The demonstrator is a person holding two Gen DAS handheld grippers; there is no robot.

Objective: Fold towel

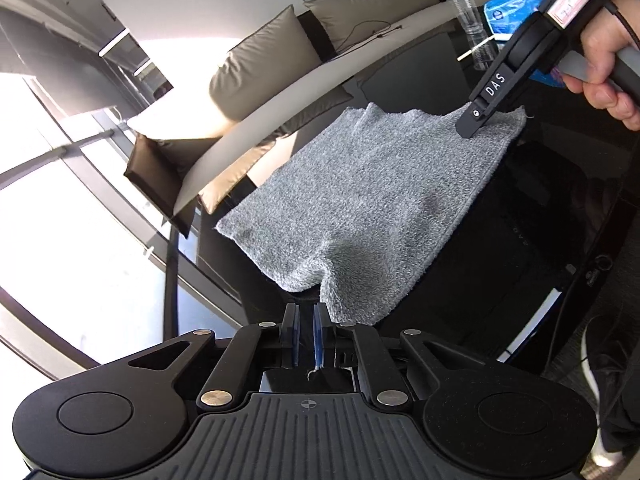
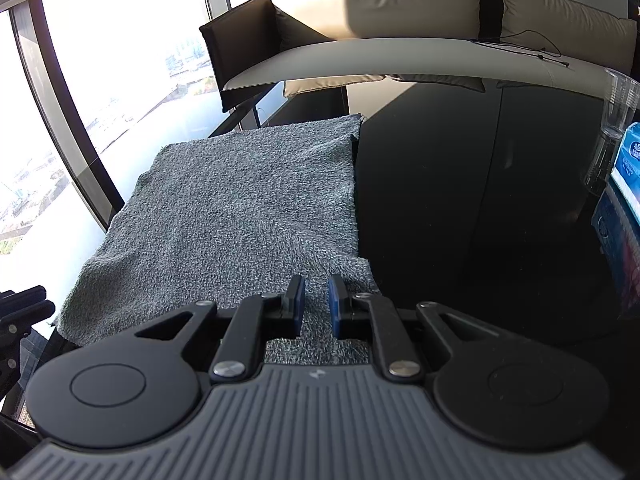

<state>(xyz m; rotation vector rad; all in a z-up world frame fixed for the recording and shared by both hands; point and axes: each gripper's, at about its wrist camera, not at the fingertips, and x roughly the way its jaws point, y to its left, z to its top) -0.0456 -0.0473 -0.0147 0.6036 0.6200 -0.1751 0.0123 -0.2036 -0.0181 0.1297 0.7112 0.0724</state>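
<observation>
The towel (image 1: pixel 360 200) was gray and fuzzy. It lay spread out and mostly flat on the shiny black bench (image 2: pixel 480 200), near the bench's edge. One near corner was bunched up into a small bump. Its far edge had a few soft wrinkles. It was not folded yet.

Left gripper (image 1: pixel 307 312) jaws stand slightly apart beside the grey towel (image 1: pixel 360 196), perhaps touching it.
</observation>
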